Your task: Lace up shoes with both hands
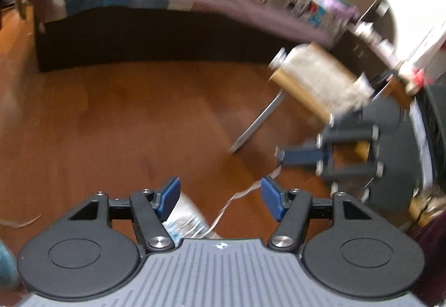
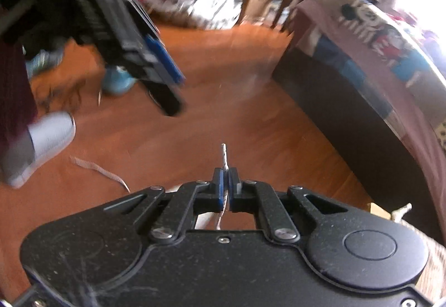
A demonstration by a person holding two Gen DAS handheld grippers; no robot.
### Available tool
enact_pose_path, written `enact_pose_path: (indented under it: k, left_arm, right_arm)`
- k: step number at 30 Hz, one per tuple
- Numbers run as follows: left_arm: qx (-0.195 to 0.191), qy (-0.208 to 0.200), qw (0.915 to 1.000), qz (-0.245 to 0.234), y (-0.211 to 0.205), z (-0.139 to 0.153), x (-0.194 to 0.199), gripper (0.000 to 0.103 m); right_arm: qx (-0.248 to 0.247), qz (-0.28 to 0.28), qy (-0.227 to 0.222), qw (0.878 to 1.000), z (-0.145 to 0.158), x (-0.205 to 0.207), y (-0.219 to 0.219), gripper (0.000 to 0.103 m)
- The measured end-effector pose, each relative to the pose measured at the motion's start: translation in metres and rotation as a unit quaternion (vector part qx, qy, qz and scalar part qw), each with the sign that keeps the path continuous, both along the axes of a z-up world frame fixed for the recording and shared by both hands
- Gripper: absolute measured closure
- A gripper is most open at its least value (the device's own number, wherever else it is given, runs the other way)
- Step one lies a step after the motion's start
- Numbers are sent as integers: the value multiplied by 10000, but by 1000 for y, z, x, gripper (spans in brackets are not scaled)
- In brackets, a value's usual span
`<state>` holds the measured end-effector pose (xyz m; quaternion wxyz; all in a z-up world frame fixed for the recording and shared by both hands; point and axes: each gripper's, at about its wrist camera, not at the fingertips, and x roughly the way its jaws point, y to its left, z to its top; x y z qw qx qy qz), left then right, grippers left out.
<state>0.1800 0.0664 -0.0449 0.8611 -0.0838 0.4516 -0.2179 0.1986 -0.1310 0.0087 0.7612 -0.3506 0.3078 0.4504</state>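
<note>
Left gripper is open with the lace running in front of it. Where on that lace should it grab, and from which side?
Take the shoelace on its free taut span between the shoe below and the right gripper, which pinches its far end. Advance the left gripper straight along its fingers: the strand crosses diagonally between the open blue pads, nearer the right-hand one.
</note>
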Motion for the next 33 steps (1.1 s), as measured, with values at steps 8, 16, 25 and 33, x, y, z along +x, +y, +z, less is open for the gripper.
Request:
enact_pose_path:
  k: [8,16,25,33]
  left_arm:
    - [952,666,9932,-116,-25,-102,-18,40]
    - [1116,895,9896,-173,-41,-162,-19,60]
    - [1049,989,9895,67,-42,-188,-18,70]
    - [518,1155,9909,465,-28,-197,-15,92]
  right_arm:
    - [-775,1133,753,9877,-93,25,27,102]
    - [-732,1559,1685,9705,-154,13,43,102]
    - [-611,1645,1986,9642,-170,12,58,102]
    - [-738,1660,2063,9615,-178,13,57,102]
